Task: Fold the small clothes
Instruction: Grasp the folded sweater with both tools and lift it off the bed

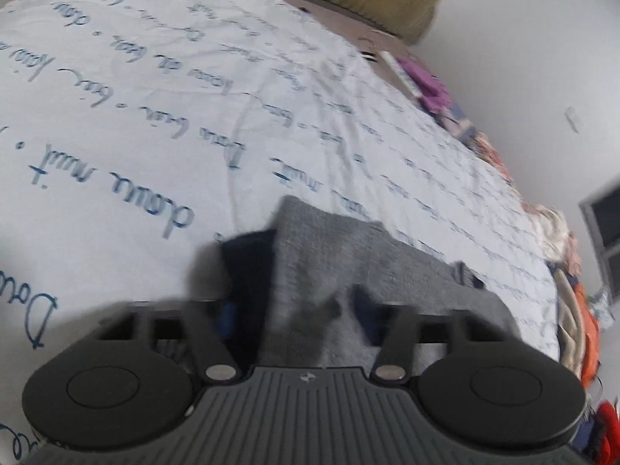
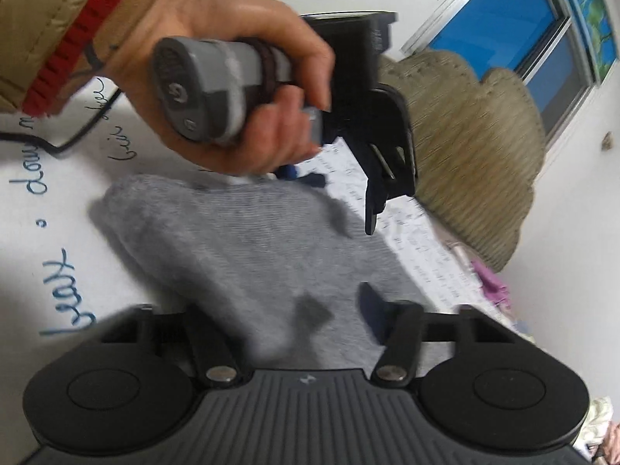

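Observation:
A grey knitted garment lies on a white sheet with blue handwriting. In the left wrist view my left gripper has its jaws part-way apart, and the grey cloth fills the gap between the navy fingers. The right wrist view shows the same garment spread flat. My right gripper sits over its near edge with one navy finger showing; the other is hidden by blur. A hand holds the left gripper at the garment's far edge.
A black cable trails across the sheet behind the hand. A tan fluffy blanket lies past the garment, below a window. Purple cloth and a pile of mixed clothes line the bed's right edge.

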A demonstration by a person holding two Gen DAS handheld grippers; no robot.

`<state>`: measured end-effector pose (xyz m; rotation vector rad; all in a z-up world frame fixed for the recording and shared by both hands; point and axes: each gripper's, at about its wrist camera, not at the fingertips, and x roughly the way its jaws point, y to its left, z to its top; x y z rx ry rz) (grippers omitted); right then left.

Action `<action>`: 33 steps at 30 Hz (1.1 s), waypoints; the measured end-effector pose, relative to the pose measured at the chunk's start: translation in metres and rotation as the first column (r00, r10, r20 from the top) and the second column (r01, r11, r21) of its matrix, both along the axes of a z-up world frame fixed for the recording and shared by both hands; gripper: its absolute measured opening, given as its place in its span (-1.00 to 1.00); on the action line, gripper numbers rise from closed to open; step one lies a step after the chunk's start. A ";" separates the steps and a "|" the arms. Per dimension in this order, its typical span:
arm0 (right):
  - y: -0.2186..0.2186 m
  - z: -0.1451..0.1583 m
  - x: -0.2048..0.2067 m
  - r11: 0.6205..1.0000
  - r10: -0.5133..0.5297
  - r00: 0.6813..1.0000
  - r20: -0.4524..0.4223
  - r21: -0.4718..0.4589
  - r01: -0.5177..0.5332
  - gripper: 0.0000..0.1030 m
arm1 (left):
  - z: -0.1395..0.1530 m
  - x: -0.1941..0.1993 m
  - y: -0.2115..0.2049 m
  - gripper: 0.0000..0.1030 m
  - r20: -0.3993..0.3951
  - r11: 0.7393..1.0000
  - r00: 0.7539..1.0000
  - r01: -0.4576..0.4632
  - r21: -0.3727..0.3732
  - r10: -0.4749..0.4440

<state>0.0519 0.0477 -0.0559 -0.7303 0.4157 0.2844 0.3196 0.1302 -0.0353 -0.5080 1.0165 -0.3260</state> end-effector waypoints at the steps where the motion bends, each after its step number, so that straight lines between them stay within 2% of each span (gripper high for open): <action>1: 0.000 0.001 -0.001 1.000 0.007 1.000 -0.004 0.009 -0.007 -0.35 | -0.002 0.001 0.004 -0.32 -0.016 1.000 1.000 -0.020 -0.011 0.020; 2: -0.001 0.002 -0.003 1.000 0.016 1.000 -0.003 0.020 -0.016 -0.48 | -0.004 0.003 0.008 -0.60 -0.030 0.999 0.999 -0.043 -0.026 0.042; 3: -0.002 0.003 -0.003 0.999 0.030 1.000 -0.004 0.028 -0.030 -0.56 | -0.005 0.003 0.011 -0.68 -0.035 0.998 0.998 -0.057 -0.041 0.055; 4: -0.003 0.004 -0.003 0.998 0.041 0.999 -0.008 0.040 -0.040 -0.73 | -0.005 0.002 0.013 -0.69 -0.034 0.997 0.997 -0.068 -0.044 0.066; 8: -0.017 0.014 -0.006 0.992 0.053 0.999 0.000 0.118 -0.053 -0.85 | 0.007 -0.006 0.002 -0.73 0.003 0.996 0.997 -0.078 0.032 0.078; 11: -0.033 0.024 -0.012 0.982 0.042 0.999 0.027 0.181 -0.046 -0.88 | 0.026 -0.012 -0.013 -0.74 0.042 0.990 0.996 -0.080 0.116 0.076; 15: -0.059 0.041 -0.012 0.959 0.006 0.999 0.037 0.282 -0.017 -0.88 | 0.056 -0.020 -0.033 -0.74 0.092 0.979 0.993 -0.095 0.180 0.080; 24: -0.120 0.063 -0.025 0.906 -0.087 0.995 0.041 0.420 0.062 -0.89 | 0.101 -0.030 -0.086 -0.74 0.156 0.958 0.982 -0.143 0.250 0.106; 27: -0.137 0.067 -0.028 0.889 -0.111 0.993 0.038 0.450 0.082 -0.89 | 0.111 -0.032 -0.103 -0.74 0.163 0.955 0.979 -0.160 0.251 0.122; 33: -0.174 0.072 -0.036 0.829 -0.170 0.985 0.002 0.541 0.142 -0.89 | 0.129 -0.039 -0.144 -0.74 0.192 0.950 0.976 -0.153 0.274 0.102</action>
